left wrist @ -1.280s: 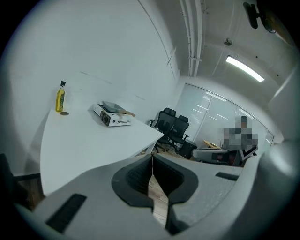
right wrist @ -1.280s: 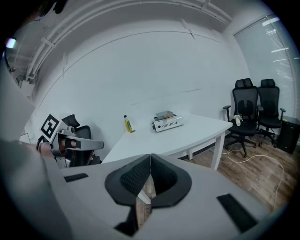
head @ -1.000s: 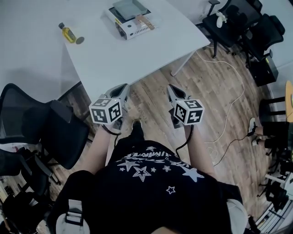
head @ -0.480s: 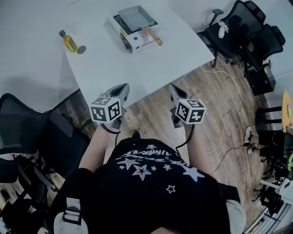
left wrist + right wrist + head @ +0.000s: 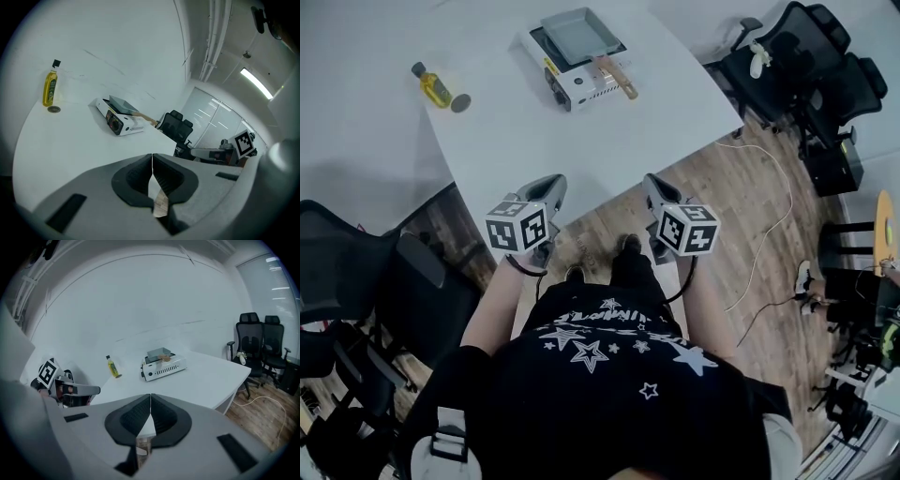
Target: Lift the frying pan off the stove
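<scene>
The frying pan (image 5: 577,30) is a grey, square-cornered pan w/ a brown wooden handle (image 5: 616,75). It sits on top of a small white camp stove (image 5: 581,86), on the far part of the white bench (image 5: 516,141). The handle sticks out to the right & toward the near side, past the stove's edge. Nothing is touching the pan.

The left gripper (image 5: 551,187) & the right gripper (image 5: 652,186) are held side by side in front of the person, by the near edge of the bench, well apart from the stove. Both point toward the far side & tip down a bit. On each one the fingers are pressed tight together, w/ nothing between them.

To the left of the stove stands a little bottle (image 5: 433,86) of yellow stuff, prob. oil, w/ a dark top. A small round cap (image 5: 461,103) lies just beside it on the bench.

Black office chairs (image 5: 787,56) stand far right, & one more chair (image 5: 356,272) is at the left, near the person. A white cable (image 5: 769,225) lies on the wood floor (image 5: 722,178) to the right of the bench. The person wears a black shirt (image 5: 600,375) w/ white stars.
</scene>
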`<state>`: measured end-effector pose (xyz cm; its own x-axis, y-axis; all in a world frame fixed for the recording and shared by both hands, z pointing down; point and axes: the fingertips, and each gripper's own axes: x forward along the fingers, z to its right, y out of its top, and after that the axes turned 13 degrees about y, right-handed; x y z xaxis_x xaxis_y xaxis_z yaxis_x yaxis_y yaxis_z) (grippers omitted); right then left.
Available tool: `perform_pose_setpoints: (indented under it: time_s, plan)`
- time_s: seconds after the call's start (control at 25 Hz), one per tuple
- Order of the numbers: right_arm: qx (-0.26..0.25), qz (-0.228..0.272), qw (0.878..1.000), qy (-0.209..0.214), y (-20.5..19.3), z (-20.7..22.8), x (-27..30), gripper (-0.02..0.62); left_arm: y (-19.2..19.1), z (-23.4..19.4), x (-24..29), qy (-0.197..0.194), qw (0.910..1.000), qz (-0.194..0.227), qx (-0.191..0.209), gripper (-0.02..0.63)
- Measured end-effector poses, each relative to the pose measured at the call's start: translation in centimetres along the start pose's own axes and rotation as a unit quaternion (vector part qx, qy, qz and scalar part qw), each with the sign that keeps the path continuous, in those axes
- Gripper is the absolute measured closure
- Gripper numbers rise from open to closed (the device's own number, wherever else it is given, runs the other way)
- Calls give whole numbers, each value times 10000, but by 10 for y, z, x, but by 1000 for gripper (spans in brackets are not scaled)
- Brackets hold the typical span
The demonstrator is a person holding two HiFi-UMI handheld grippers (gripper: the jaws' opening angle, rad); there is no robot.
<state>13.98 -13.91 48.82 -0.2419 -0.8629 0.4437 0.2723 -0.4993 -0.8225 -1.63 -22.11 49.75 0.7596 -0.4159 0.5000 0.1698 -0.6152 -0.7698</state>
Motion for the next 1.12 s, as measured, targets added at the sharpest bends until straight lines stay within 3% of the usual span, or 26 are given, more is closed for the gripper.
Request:
perform_pose_setpoints:
  time_s: [0.32,0.84,0.96,1.12]
  plan:
    - [-75,80,9995,309,40,48,30,588,16,-13,20,550,9979,171,-299,594]
    - [-306,222,9953,890,143,142,86,588,73,-11,69,1328,9879,559,-566,594]
    - [-333,145,9938,1049,150,151,101,588,83,-9,82,1343,9865,671,-655,594]
    - [-325,54,9909,1306,157,162,115,588,94,8,101,1072,9887,810,-669,594]
